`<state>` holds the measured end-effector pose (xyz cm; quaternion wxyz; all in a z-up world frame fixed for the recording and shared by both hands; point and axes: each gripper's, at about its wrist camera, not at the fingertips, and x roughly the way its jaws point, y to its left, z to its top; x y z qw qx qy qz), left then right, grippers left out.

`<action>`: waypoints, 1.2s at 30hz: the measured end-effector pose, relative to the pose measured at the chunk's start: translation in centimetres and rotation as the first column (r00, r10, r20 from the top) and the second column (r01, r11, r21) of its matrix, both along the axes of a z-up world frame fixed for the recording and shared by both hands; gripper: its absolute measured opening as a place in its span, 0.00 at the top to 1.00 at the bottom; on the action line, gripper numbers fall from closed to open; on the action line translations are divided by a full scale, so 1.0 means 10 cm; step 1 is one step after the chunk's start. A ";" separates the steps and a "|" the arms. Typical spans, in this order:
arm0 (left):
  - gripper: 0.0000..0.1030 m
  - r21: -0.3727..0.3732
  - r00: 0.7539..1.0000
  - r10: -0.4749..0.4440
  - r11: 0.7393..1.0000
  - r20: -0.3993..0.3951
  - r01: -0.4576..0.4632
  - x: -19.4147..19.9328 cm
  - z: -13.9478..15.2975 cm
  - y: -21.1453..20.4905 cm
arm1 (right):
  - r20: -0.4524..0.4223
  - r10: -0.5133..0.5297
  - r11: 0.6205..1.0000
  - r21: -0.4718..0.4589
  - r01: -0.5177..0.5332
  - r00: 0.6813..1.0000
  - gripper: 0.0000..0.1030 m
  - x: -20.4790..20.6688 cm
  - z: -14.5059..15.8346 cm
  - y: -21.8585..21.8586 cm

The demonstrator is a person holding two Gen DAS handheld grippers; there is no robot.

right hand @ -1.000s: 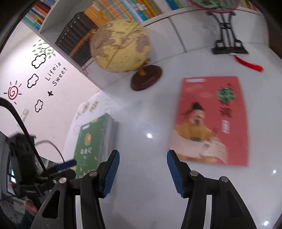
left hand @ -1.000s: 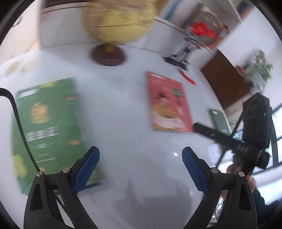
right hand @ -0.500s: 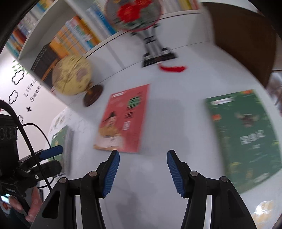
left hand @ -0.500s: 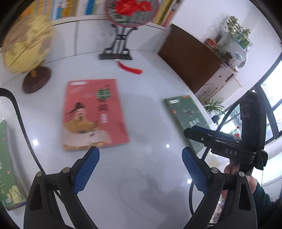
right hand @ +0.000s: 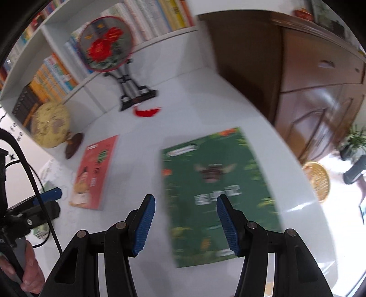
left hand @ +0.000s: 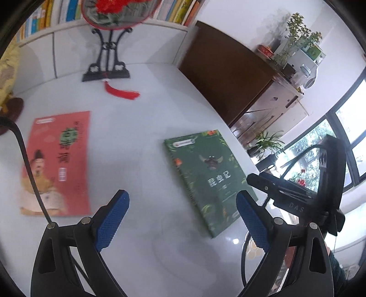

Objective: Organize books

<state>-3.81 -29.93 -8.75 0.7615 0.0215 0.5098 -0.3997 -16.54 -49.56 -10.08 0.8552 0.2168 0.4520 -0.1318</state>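
Observation:
A dark green book [left hand: 207,177] [right hand: 215,182] with an insect on its cover lies flat near the right edge of the white table [left hand: 141,128]. A red book [left hand: 57,164] [right hand: 95,178] lies flat to its left. My left gripper [left hand: 183,212] hovers open above bare table between the two books, nothing between its blue pads. My right gripper [right hand: 186,219] hangs open over the green book's lower left part, not touching it. In the left wrist view the right gripper's body [left hand: 297,201] shows at the right; in the right wrist view the left gripper [right hand: 45,196] shows at the left.
A round embroidered fan on a black stand [right hand: 123,75] with a red tassel [left hand: 121,91] stands at the table's back. A yellow globe [right hand: 51,125] sits back left. Bookshelves [right hand: 148,20] line the wall. A brown cabinet [right hand: 308,75] stands right of the table, a wicker basket [right hand: 318,180] beyond.
Both grippers have swept to the right across the table, from over the green book stack and globe at the left to the dark green book at the right. Their jaws kept the same width.

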 end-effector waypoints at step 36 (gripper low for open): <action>0.20 -0.027 0.970 0.033 0.999 -0.242 -0.040 -0.05 -1.01 -0.83 | -0.094 0.040 0.999 0.007 -0.040 0.995 0.57 -0.03 -0.79 -0.90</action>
